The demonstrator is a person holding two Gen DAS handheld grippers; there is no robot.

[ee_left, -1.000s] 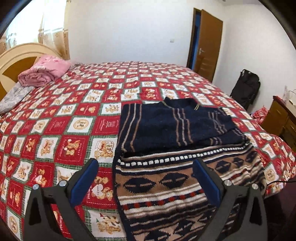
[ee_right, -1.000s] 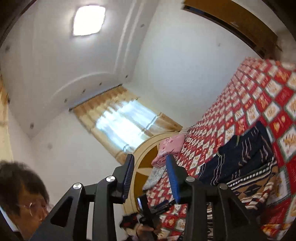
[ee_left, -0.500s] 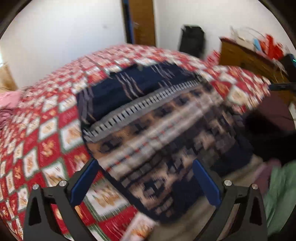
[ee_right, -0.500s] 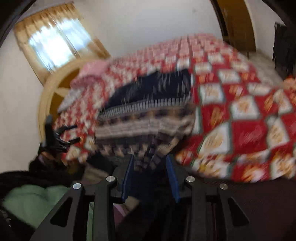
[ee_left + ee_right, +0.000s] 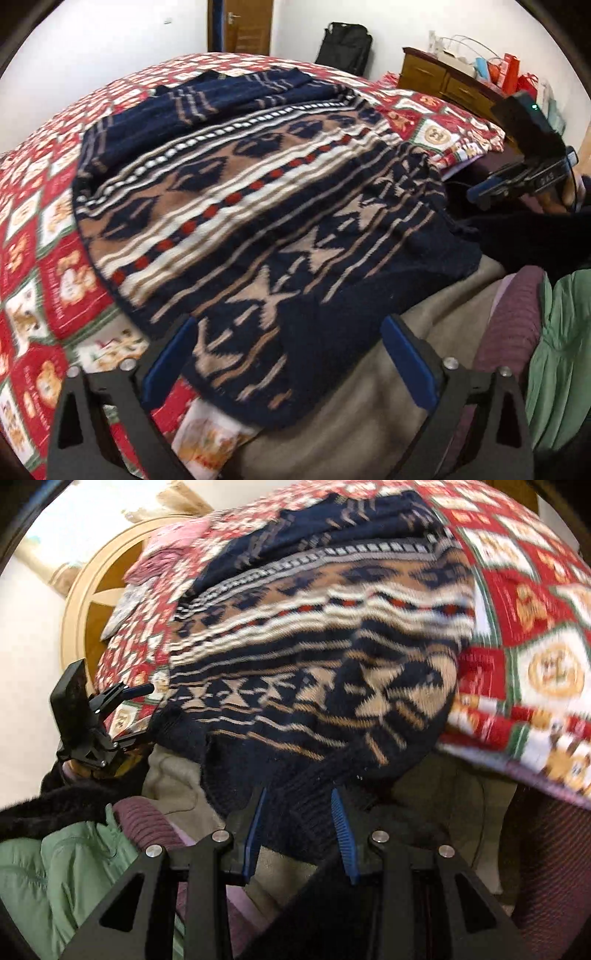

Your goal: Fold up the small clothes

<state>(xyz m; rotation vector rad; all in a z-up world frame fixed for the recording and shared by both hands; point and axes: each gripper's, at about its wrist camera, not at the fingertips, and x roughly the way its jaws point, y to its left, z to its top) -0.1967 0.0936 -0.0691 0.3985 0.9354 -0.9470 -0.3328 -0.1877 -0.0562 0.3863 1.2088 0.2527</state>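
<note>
While one sweater (image 5: 266, 206) drapes the bed (image 5: 48, 258), left gripper (image 5: 291, 362) jaws are closing empty, right gripper (image 5: 297, 830) jaws stand parted.

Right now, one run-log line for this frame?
stage: reaching for hem | sweater: spread on bed, hem over edge | left gripper: jaws closing, astride hem | right gripper: hem between jaws, grip unclear

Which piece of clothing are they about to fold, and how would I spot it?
Find the bed with the red teddy-bear quilt. Draped over its near edge lies the navy knitted sweater. Unlike the plain green and maroon clothes nearby, it has tan and white patterned bands and a row of red dashes.
</note>
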